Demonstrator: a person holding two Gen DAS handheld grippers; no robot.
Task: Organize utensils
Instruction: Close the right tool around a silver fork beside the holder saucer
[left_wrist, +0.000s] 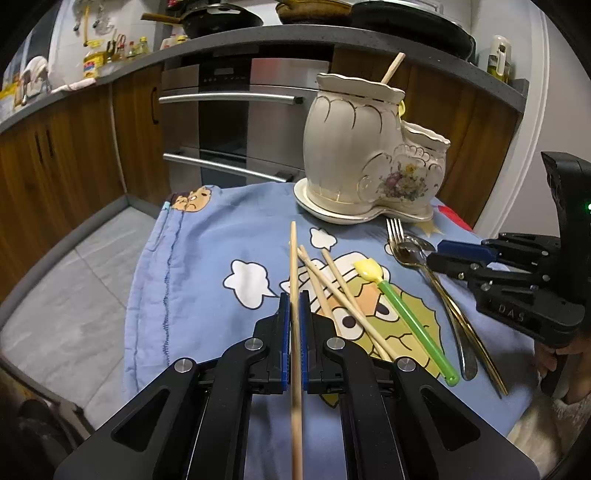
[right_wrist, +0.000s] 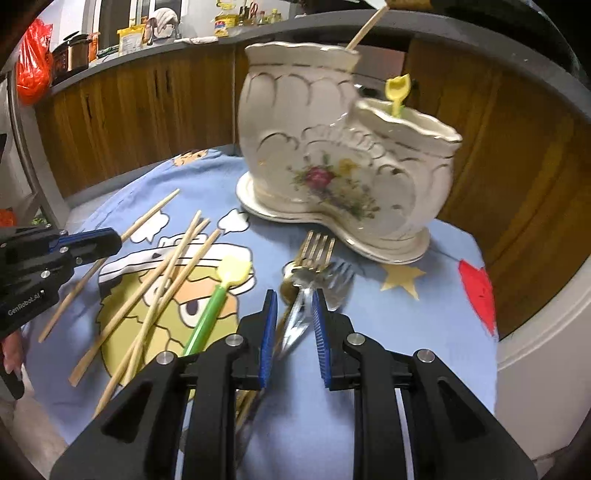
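Note:
My left gripper (left_wrist: 294, 300) is shut on one wooden chopstick (left_wrist: 294, 258), which runs straight out between its pads above the cloth. Three more chopsticks (left_wrist: 343, 295) lie crossed beside a green-handled yellow spoon (left_wrist: 417, 325). A cream ceramic boot-shaped holder (left_wrist: 351, 147) stands at the far side with a chopstick (left_wrist: 392, 68) in its tall part and a small yellow spoon (right_wrist: 397, 92) in its low part. My right gripper (right_wrist: 294, 300) stands narrowly open around a silver utensil handle (right_wrist: 295, 325); a gap shows on each side. A gold fork (right_wrist: 317, 247) lies beside it.
A blue cartoon cloth (left_wrist: 207, 258) covers the small round table, whose edge falls away to a tiled floor (left_wrist: 74, 295) on the left. Wooden cabinets (left_wrist: 74, 147) and a steel oven (left_wrist: 229, 122) stand behind. A hand (left_wrist: 550, 354) holds the right gripper.

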